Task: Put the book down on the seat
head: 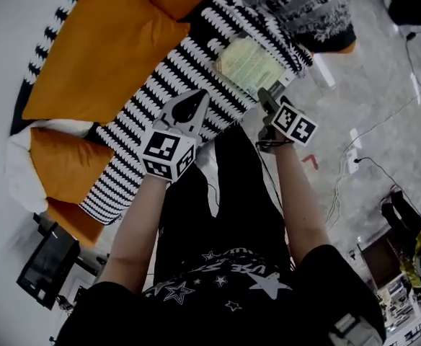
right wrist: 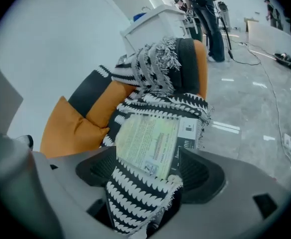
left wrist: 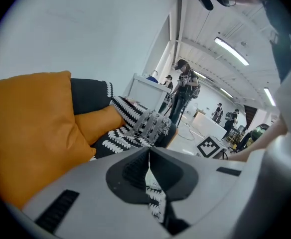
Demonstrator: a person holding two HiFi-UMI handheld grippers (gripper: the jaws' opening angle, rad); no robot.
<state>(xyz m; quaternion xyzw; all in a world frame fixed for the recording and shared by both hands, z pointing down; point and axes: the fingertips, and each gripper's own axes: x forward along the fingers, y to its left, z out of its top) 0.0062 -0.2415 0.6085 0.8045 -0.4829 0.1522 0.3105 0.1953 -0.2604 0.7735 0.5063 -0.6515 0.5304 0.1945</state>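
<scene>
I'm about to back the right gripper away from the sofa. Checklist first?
1. Book lying flat on the seat: ok.
2. Right gripper jaws apart, not clamping the book: ok.
3. Left gripper jaws together, nothing between them: ok.
4. Orange cushion apart from the book: ok.
5. Book fully supported near the seat's front edge: cannot tell.

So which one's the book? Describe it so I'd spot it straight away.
Find the big black-and-white throw spread in front of the orange cushions. Near the throw's front edge lies the book. It is flat and pale green, the only plain light rectangle on that busy pattern.
</scene>
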